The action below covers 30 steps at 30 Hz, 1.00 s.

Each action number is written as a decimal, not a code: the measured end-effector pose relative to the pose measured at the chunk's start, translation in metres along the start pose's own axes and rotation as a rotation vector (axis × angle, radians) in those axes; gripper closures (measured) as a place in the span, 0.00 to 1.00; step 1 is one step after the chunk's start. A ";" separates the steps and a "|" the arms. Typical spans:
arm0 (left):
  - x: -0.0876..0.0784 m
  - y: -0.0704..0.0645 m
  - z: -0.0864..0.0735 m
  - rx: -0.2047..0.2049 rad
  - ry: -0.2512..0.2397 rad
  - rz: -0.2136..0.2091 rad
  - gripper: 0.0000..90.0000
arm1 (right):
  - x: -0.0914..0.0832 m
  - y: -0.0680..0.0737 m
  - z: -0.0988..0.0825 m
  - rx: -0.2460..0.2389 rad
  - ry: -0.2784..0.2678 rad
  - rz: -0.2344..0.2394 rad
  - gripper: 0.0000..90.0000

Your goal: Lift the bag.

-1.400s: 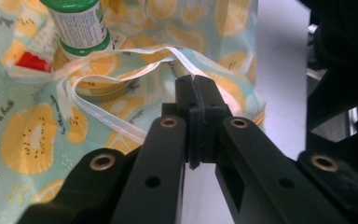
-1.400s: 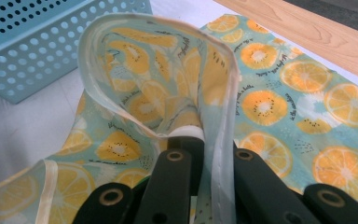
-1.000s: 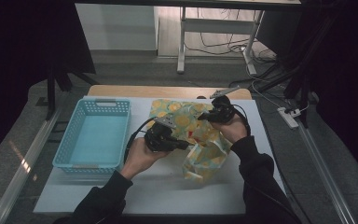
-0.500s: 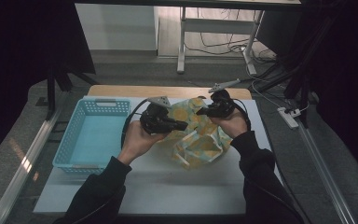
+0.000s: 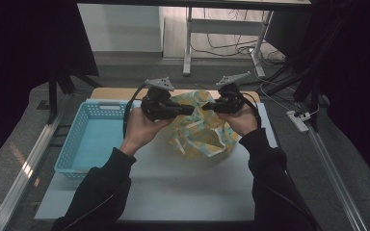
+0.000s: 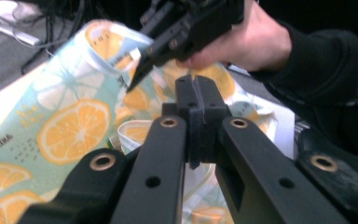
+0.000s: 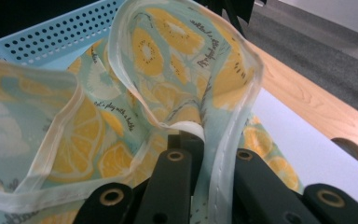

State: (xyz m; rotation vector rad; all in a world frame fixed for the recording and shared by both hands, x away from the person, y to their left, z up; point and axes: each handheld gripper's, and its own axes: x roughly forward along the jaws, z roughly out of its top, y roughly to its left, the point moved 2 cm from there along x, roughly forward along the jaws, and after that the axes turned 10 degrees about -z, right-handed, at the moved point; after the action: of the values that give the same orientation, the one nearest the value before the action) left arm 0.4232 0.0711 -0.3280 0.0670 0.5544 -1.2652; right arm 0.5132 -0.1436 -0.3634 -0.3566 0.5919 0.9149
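We've just lifted the lemon-print cloth [image 5: 197,134] off the desk [image 5: 173,187], left gripper [image 5: 191,110] and right gripper [image 5: 206,106] both clenched on its edge, so folding's underway.

Grey carpet floor [image 5: 9,159], a white wall [image 5: 125,26], dark curtains [image 5: 24,43], a metal frame [image 5: 189,43].

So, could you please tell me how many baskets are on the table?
1. The blue basket sits on the left side of the table, beside the lemon-print cloth; its perforated wall also shows behind the cloth in the right gripper view.
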 end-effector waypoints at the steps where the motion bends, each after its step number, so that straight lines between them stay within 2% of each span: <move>1: -0.002 0.000 0.003 0.002 -0.008 -0.002 1.00 | -0.001 0.000 0.002 -0.001 -0.004 0.003 1.00; 6: -0.012 -0.002 0.017 0.011 -0.022 0.012 1.00 | -0.008 0.001 0.012 0.013 -0.023 0.027 1.00; 13: -0.025 0.000 0.032 0.003 -0.049 0.023 1.00 | -0.020 0.000 0.025 0.025 -0.059 0.045 1.00; 25: -0.043 -0.005 0.049 0.015 -0.065 0.055 1.00 | -0.039 0.007 0.052 -0.002 -0.100 0.042 1.00; 30: -0.051 -0.009 0.057 0.026 -0.091 0.063 1.00 | -0.048 0.010 0.064 -0.014 -0.126 0.044 1.00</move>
State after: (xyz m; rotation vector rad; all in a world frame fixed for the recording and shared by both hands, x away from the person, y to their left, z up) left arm 0.4253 0.0937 -0.2546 0.0483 0.4537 -1.2079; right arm 0.5030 -0.1343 -0.2845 -0.2975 0.4795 0.9766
